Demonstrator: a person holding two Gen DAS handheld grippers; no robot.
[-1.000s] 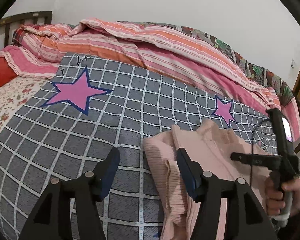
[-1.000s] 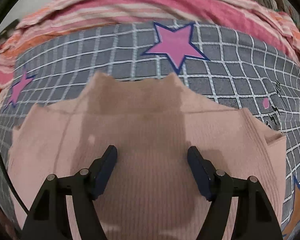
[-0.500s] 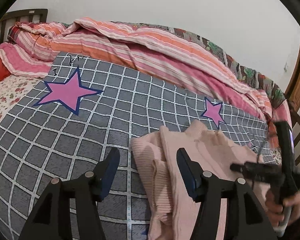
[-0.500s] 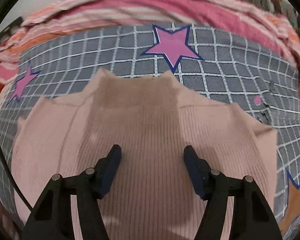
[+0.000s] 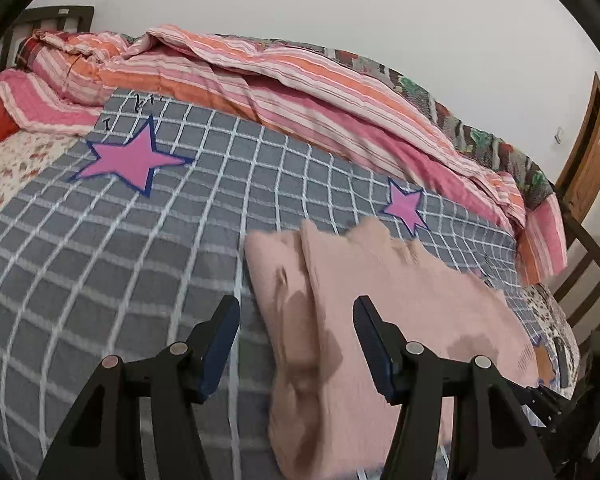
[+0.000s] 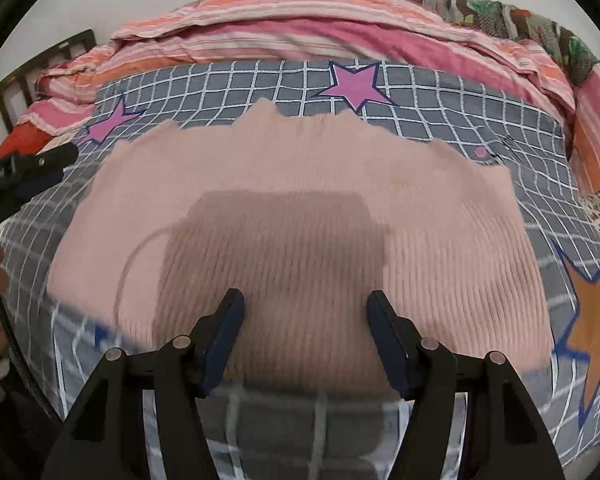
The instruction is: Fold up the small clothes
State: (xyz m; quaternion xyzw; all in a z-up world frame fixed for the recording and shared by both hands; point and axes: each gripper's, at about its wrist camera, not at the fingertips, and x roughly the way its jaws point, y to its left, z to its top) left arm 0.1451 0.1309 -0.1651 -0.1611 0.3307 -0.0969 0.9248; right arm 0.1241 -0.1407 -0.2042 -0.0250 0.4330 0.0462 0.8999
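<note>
A small pink ribbed sweater [image 6: 300,208] lies flat on a grey checked sheet [image 6: 440,96] with pink stars; it also shows in the left wrist view [image 5: 400,300], with a sleeve folded in along its left side. My left gripper [image 5: 296,344] is open and empty, hovering over the sweater's left edge. My right gripper [image 6: 304,336] is open and empty, above the sweater's near hem. The left gripper's tip [image 6: 28,172] shows at the left edge of the right wrist view.
A striped pink and orange quilt [image 5: 300,80] is bunched along the far side of the bed. A wooden headboard [image 5: 48,20] stands at the far left and a wooden door [image 5: 592,148] at the right. An orange star [image 6: 592,320] marks the sheet's right side.
Both grippers have drawn back toward the near edge of the bed. The right gripper has pulled back so the sweater's near hem now shows. The sweater lies still.
</note>
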